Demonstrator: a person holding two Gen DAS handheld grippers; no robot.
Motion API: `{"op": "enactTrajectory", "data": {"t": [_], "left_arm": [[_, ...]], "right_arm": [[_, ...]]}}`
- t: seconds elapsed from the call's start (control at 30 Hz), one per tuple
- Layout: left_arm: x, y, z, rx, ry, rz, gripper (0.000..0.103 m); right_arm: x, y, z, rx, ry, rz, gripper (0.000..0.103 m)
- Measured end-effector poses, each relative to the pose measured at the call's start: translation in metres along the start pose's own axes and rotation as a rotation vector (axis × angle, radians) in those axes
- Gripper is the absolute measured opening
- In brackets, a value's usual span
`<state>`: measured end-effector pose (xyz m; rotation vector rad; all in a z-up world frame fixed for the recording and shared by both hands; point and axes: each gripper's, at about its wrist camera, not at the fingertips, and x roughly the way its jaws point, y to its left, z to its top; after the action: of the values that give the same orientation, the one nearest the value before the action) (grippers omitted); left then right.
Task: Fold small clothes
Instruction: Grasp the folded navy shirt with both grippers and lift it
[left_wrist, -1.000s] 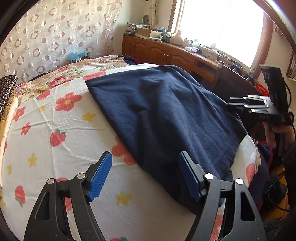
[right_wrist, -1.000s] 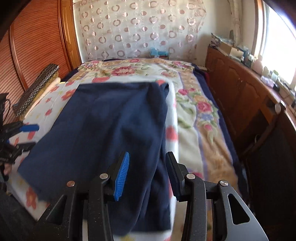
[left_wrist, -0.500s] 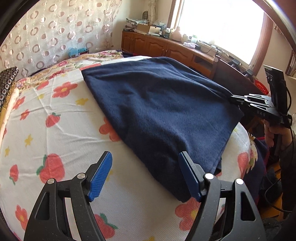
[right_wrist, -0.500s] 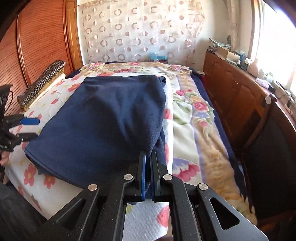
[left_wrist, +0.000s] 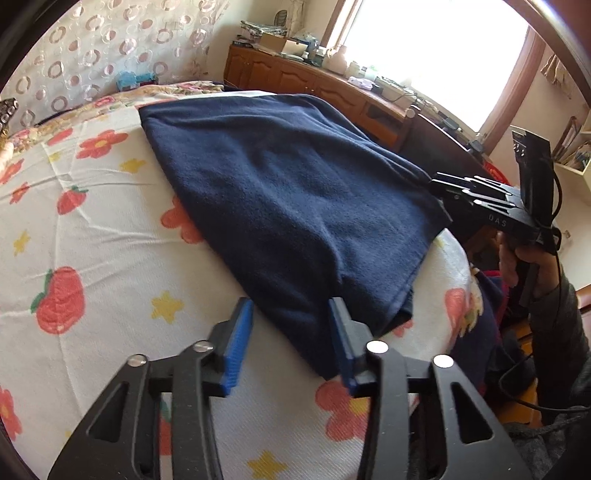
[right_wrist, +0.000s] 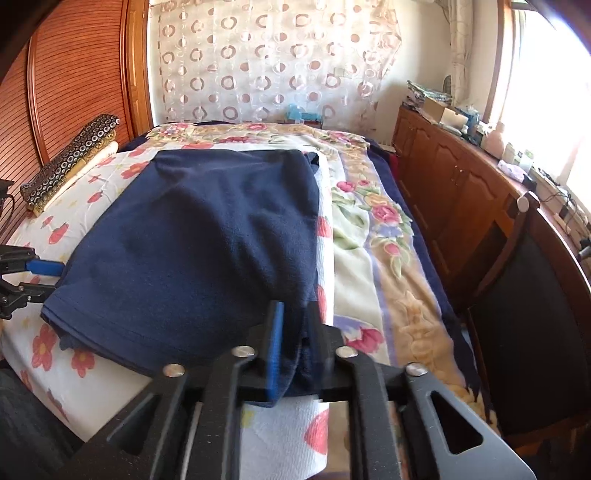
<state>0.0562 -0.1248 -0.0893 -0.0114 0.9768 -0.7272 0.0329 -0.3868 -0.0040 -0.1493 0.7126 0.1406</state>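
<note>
Navy fleece garment (left_wrist: 295, 206) lies half-folded ahead of both claws; my left claw (left_wrist: 291, 339) has been closing astride its corner, my right claw (right_wrist: 295, 350) reopening around its edge; folds remain.

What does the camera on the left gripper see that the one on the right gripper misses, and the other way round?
Only the left wrist view shows the person's hand holding the right gripper, and the bright window.

Only the right wrist view shows the wooden headboard, the patterned cushion below it, and the dark chair beside the bed.

Both show the navy garment lying on the flowered sheet, the ring-patterned curtain and the wooden cabinets. Each also catches the other gripper; the left gripper sits at the garment's hem.
</note>
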Motion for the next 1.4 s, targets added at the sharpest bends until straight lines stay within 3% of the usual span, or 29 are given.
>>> {"op": "enactTrajectory", "data": {"t": [0.07, 0.17, 0.5, 0.63, 0.83, 0.87, 0.9, 0.97, 1.2, 1.4], "left_arm": [[0.0, -0.003, 0.0, 0.0, 0.013, -0.025, 0.021], [-0.003, -0.009, 0.005, 0.027, 0.004, -0.023, 0.012], [-0.053, -0.041, 0.072, 0.093, -0.194, -0.042, 0.01], [-0.056, -0.041, 0.094, 0.092, -0.223, -0.042, 0.01], [-0.056, -0.019, 0.092, 0.046, -0.239, -0.034, 0.009], [-0.056, -0.014, 0.094, 0.032, -0.243, -0.039, 0.009], [-0.057, -0.009, 0.095, 0.021, -0.246, -0.042, 0.009], [-0.057, 0.0, 0.099, 0.005, -0.257, -0.038, 0.009], [-0.052, 0.044, 0.128, -0.049, -0.29, 0.038, 0.009], [-0.023, 0.089, 0.159, -0.11, -0.252, 0.102, 0.009]], "right_arm": [[-0.002, 0.007, -0.002, -0.021, -0.014, 0.016, 0.049], [-0.008, 0.024, -0.008, -0.053, -0.024, 0.054, 0.052], [-0.01, 0.066, -0.037, -0.168, -0.001, 0.239, 0.064], [-0.007, 0.062, -0.04, -0.183, -0.002, 0.208, 0.065], [0.006, 0.038, -0.03, -0.172, 0.006, 0.115, 0.064], [0.005, 0.033, -0.026, -0.164, -0.006, 0.11, 0.052], [0.003, 0.03, -0.022, -0.169, -0.02, 0.107, 0.029], [0.004, 0.029, -0.013, -0.182, -0.031, 0.131, 0.01], [0.0, 0.03, 0.063, -0.209, -0.179, 0.128, 0.007], [0.054, 0.047, 0.125, -0.246, -0.163, 0.118, 0.007]]}}
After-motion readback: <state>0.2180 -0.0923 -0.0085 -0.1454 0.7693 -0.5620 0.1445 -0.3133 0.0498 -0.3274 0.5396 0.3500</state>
